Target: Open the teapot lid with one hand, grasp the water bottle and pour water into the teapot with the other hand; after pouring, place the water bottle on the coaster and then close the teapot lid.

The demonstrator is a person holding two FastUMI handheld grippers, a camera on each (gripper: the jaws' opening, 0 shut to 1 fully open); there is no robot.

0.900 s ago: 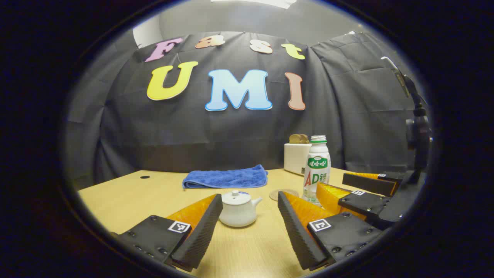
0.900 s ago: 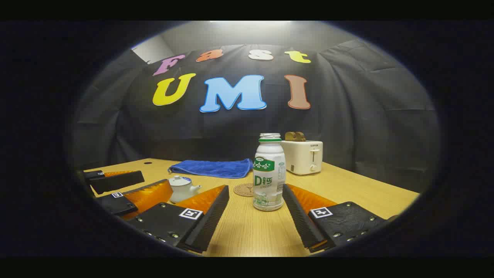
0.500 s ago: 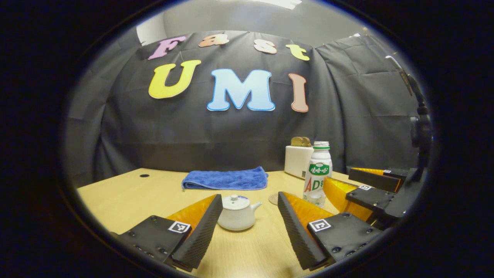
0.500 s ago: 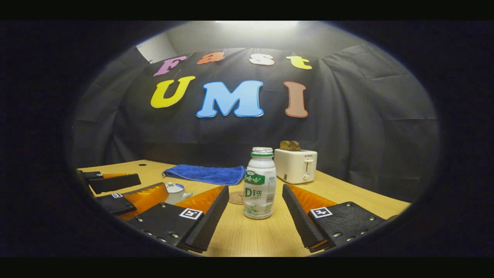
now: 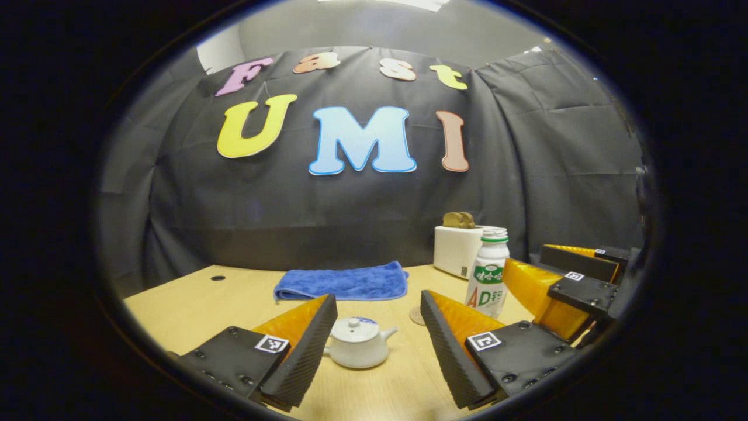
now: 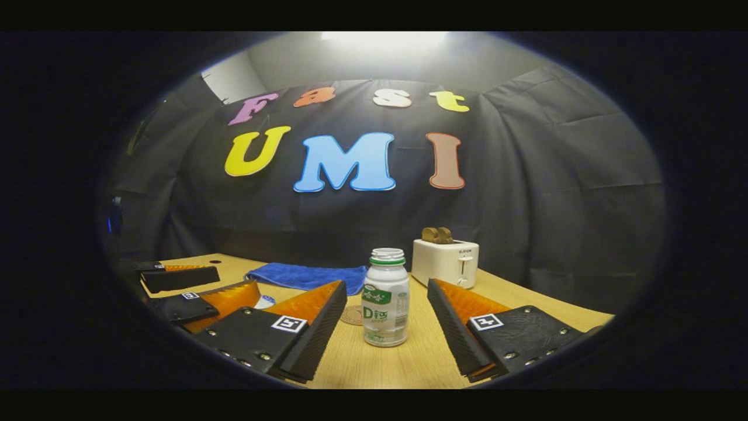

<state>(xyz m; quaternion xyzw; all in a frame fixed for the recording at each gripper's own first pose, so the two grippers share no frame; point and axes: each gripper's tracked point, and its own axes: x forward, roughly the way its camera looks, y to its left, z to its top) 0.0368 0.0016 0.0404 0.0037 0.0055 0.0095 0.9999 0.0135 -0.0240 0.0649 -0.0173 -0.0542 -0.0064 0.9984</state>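
A small white teapot (image 5: 357, 349) with its lid (image 5: 353, 330) on stands on the wooden table (image 5: 193, 304), between and just beyond the fingertips of my open left gripper (image 5: 377, 351). A white water bottle (image 6: 384, 307) with a green label stands upright ahead of my open right gripper (image 6: 385, 333), untouched. The round coaster (image 6: 352, 316) lies just behind and left of the bottle. In the left gripper view, the bottle (image 5: 488, 280) and coaster (image 5: 416, 316) sit right of the teapot, with the right gripper (image 5: 561, 286) beside them. In the right gripper view, the left gripper (image 6: 193, 292) hides most of the teapot (image 6: 266, 301).
A folded blue towel (image 5: 345, 282) lies at the back middle of the table. A white toaster (image 6: 445, 262) holding toast stands behind the bottle at the back right. A small hole (image 5: 217, 278) marks the table's far left.
Both grippers have drawn back a little and tilted up, so the teapot and bottle look smaller and lower. Both stay open and nothing has been touched.
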